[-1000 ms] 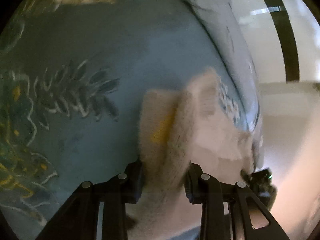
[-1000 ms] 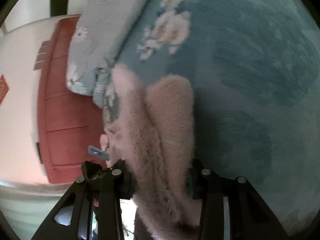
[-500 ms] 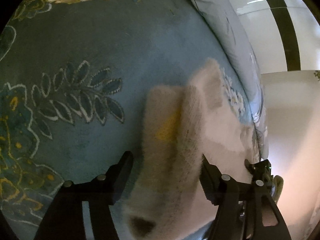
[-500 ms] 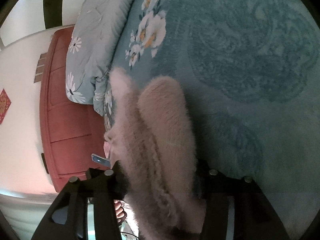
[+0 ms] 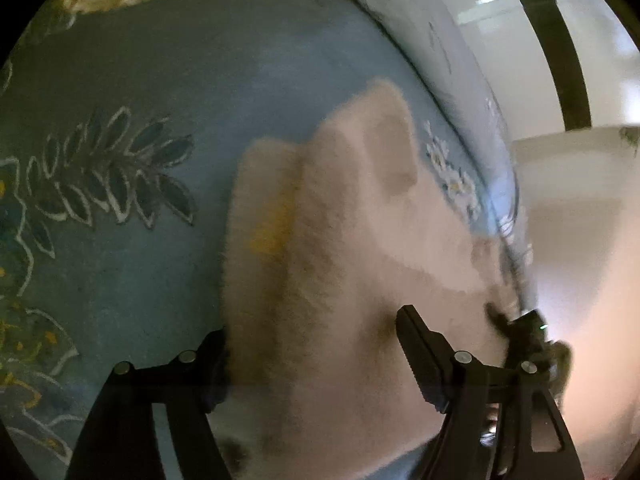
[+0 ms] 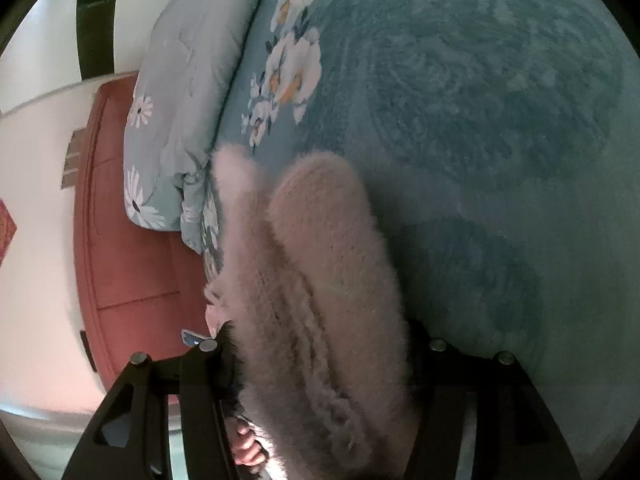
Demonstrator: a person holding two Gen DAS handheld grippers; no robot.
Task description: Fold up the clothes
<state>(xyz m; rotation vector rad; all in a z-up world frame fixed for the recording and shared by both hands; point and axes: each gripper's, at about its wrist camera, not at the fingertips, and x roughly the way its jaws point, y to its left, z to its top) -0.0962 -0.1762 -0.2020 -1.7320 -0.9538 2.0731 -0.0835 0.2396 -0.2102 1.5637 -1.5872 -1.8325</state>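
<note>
Fuzzy pink sweater [image 6: 320, 280] lies bunched on teal floral bedspread [image 6: 480, 100], long axis forward between both grippers; left gripper [image 5: 312, 344] and right gripper [image 6: 324, 340] both spread, straddling it.

Bare bedspread [image 6: 500, 140] fills the right and upper right of the right wrist frame, open for passage. A rumpled quilt [image 6: 180, 92] blocks the upper left, with the red headboard [image 6: 132, 264] beyond. In the blurred left wrist frame, the quilt [image 5: 432, 40] seems to bar the upper right.
</note>
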